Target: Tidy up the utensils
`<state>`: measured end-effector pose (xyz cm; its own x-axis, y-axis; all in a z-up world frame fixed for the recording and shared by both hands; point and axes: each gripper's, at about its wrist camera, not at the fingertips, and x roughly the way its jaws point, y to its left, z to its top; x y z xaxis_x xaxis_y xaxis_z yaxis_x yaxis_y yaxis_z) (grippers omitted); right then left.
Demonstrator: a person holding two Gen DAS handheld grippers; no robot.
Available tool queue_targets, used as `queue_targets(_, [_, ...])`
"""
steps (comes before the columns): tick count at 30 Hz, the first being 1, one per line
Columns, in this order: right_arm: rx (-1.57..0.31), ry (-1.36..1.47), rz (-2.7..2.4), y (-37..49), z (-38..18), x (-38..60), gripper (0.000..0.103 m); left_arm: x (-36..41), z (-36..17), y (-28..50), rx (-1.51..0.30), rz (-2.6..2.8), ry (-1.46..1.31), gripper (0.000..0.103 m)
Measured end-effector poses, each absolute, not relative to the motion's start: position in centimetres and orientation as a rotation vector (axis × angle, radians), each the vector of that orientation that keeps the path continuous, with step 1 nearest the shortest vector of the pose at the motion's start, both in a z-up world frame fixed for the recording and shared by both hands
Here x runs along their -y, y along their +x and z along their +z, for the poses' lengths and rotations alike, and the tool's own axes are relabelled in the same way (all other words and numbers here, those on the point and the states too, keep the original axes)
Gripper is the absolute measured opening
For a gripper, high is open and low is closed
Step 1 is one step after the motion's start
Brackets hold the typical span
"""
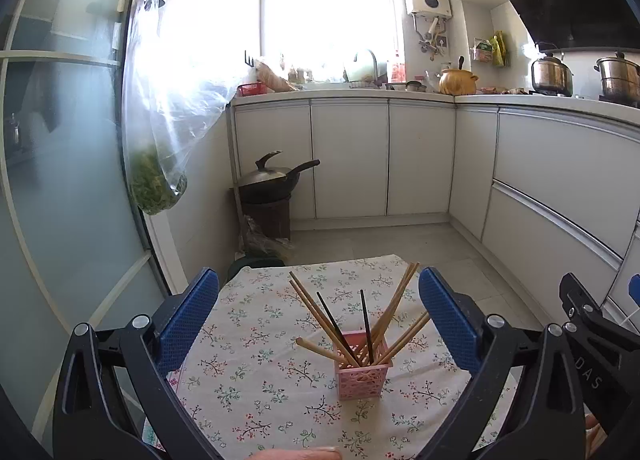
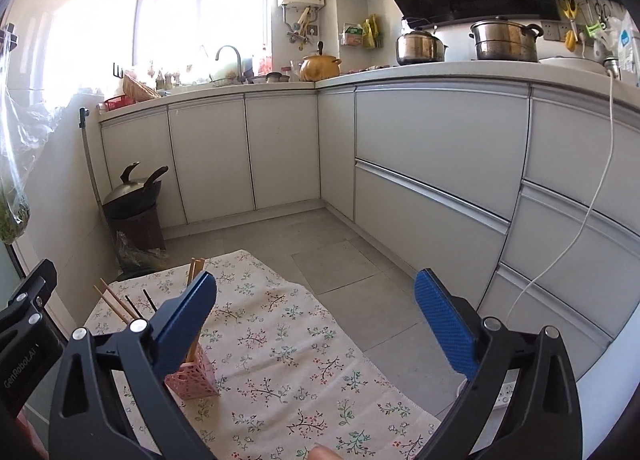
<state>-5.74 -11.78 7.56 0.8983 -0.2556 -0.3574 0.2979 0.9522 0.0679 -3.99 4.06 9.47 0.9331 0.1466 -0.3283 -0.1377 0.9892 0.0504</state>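
A small pink perforated holder (image 1: 363, 372) stands on the floral tablecloth (image 1: 256, 380). Several wooden chopsticks (image 1: 320, 320) and two black ones (image 1: 366, 324) stand fanned out in it. My left gripper (image 1: 319, 312) is open and empty, held above and behind the holder, its blue pads on either side of the view. In the right wrist view the holder (image 2: 196, 376) sits partly behind my right gripper's left finger (image 2: 188, 320). My right gripper (image 2: 316, 316) is open and empty, to the right of the holder.
The cloth-covered table (image 2: 288, 360) ends near a tiled floor (image 2: 340, 244). White cabinets (image 1: 352, 160) line the back and right. A wok on a dark stand (image 1: 272, 188) sits in the corner. A glass door (image 1: 60, 180) with a hanging bag of greens (image 1: 156, 184) is at left.
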Motion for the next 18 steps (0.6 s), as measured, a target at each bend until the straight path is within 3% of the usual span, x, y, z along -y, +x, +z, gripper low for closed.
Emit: queue_targets(18, [-0.371, 0.145, -0.300, -5.90, 7.23, 12.38, 0.097, -3.67, 9.20, -3.71, -0.351, 0.132, 0.022, 0.096])
